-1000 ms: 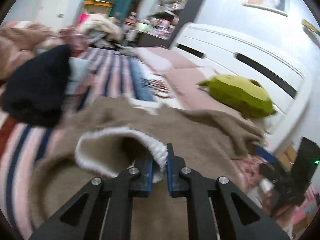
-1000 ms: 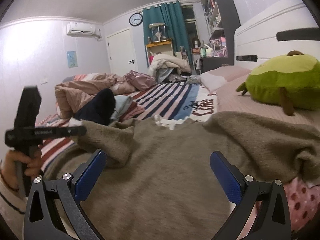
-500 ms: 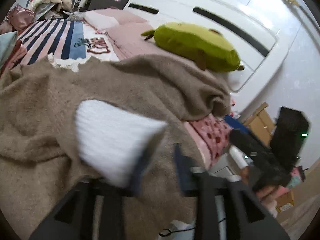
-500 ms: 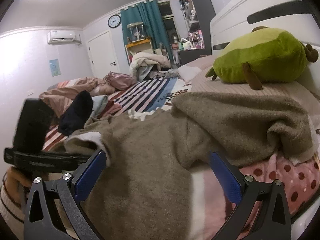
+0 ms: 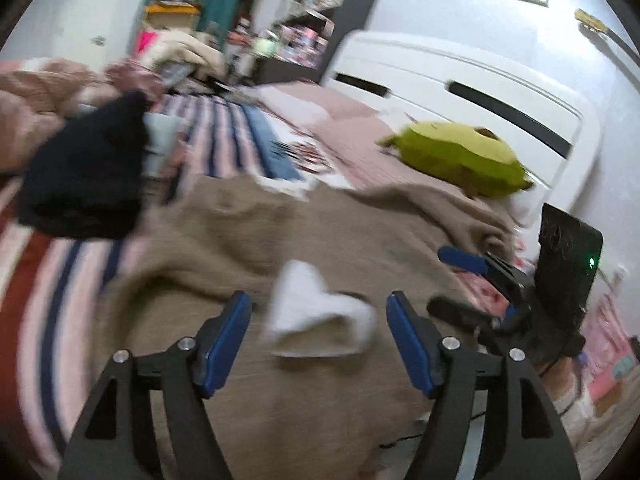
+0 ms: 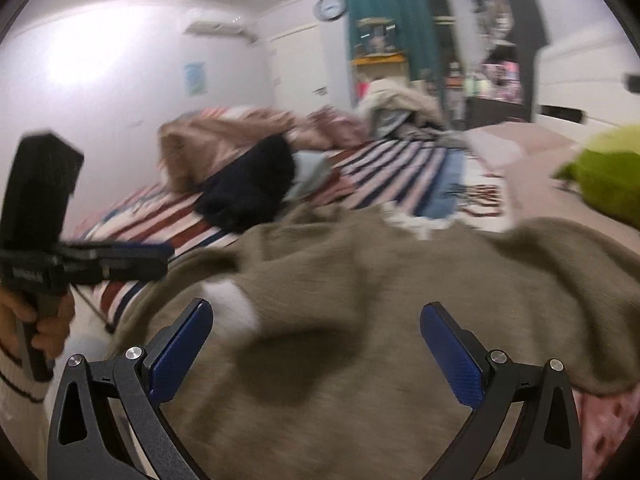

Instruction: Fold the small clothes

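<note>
**A:** What is changing for you right now?

**B:** Your left gripper (image 5: 318, 330) is no longer pinching the white cuff (image 5: 320, 320). A second ago its fingers were closed together on that cuff; now they are standing wide apart with nothing between the blue pads. The cuff is lying folded over onto the brown sweater (image 5: 320, 240), just ahead of the fingertips.

**A:** So what is that telling you about the fold?

**B:** I am reading it as the sleeve fold being laid down and let go, so the sleeve on your left side looks done. The far sleeve, bunched near the green plush toy (image 5: 456, 156), seems to be waiting.

**A:** Where is the sweater lying?

**B:** It is spreading across the near edge of the striped bedspread (image 5: 224, 132), directly under both grippers. A dark garment (image 5: 84, 184) is sitting beyond it on your left.

**A:** And how are your hands sitting?

**B:** Your left gripper is hovering low over the sweater's middle, pointing toward the headboard. Your right gripper (image 6: 316, 344) is hovering beside it over the sweater's body, fingers spread wide and holding nothing. Both views are blurring with motion, so fine creases are hard to make out.
</note>
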A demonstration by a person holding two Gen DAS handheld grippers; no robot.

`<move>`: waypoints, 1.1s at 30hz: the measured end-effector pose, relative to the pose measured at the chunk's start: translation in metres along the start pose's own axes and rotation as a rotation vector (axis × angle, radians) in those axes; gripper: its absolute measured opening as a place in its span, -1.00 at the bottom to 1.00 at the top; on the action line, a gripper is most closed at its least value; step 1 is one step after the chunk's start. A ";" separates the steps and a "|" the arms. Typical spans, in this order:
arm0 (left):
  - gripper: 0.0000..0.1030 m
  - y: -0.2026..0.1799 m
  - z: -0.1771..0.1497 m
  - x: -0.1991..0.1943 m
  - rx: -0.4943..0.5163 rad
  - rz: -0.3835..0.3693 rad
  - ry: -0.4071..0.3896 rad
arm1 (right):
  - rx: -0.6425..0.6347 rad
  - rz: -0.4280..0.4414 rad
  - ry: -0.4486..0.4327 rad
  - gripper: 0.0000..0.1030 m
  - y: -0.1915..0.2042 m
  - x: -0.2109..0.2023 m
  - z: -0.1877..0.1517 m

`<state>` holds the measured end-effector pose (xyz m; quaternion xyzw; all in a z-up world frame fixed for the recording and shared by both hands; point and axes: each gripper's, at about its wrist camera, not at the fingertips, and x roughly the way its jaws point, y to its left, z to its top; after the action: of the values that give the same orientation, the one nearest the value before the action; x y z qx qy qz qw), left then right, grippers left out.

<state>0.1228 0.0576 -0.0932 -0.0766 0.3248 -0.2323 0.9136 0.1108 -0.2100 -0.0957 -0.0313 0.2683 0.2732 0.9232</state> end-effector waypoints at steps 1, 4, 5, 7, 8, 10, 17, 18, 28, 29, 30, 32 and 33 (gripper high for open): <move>0.34 0.009 -0.003 -0.009 -0.009 0.037 -0.017 | -0.027 0.019 0.024 1.00 0.013 0.012 0.001; 0.62 0.034 -0.012 -0.027 -0.053 0.137 -0.058 | -0.084 0.052 0.089 1.00 0.041 0.041 0.000; 0.64 0.042 -0.016 -0.032 -0.062 0.192 -0.070 | -0.095 0.052 0.114 1.00 0.048 0.051 0.000; 0.65 0.050 -0.022 -0.039 -0.055 0.271 -0.077 | -0.108 0.053 0.149 1.00 0.057 0.068 -0.003; 0.66 0.054 -0.025 -0.041 -0.043 0.317 -0.078 | -0.117 0.049 0.163 1.00 0.060 0.076 -0.004; 0.67 0.059 -0.028 -0.048 -0.012 0.407 -0.087 | -0.145 0.002 0.193 1.00 0.068 0.092 -0.008; 0.76 0.068 -0.032 -0.065 -0.020 0.501 -0.130 | -0.239 -0.272 0.249 -0.45 0.058 0.114 -0.014; 0.76 0.066 -0.032 -0.067 -0.017 0.493 -0.146 | -0.204 -0.279 0.238 -0.70 0.051 0.109 -0.011; 0.90 0.021 -0.022 -0.061 0.038 0.399 -0.227 | 0.258 -0.284 0.129 -0.87 -0.083 0.021 -0.017; 0.91 0.018 -0.020 -0.057 0.040 0.397 -0.221 | 0.279 -0.318 0.151 -0.83 -0.095 0.016 -0.025; 0.91 0.016 -0.019 -0.052 0.040 0.394 -0.214 | 0.296 -0.345 0.179 -0.82 -0.105 0.012 -0.032; 0.91 0.013 -0.016 -0.043 0.032 0.383 -0.197 | 0.314 -0.379 0.208 -0.82 -0.119 0.001 -0.041; 0.91 0.011 -0.015 -0.039 0.030 0.379 -0.192 | 0.333 -0.372 0.199 -0.82 -0.124 -0.007 -0.044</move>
<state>0.0908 0.0864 -0.0865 -0.0224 0.2414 -0.0527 0.9687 0.1495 -0.3281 -0.1409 0.0453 0.3888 0.0465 0.9190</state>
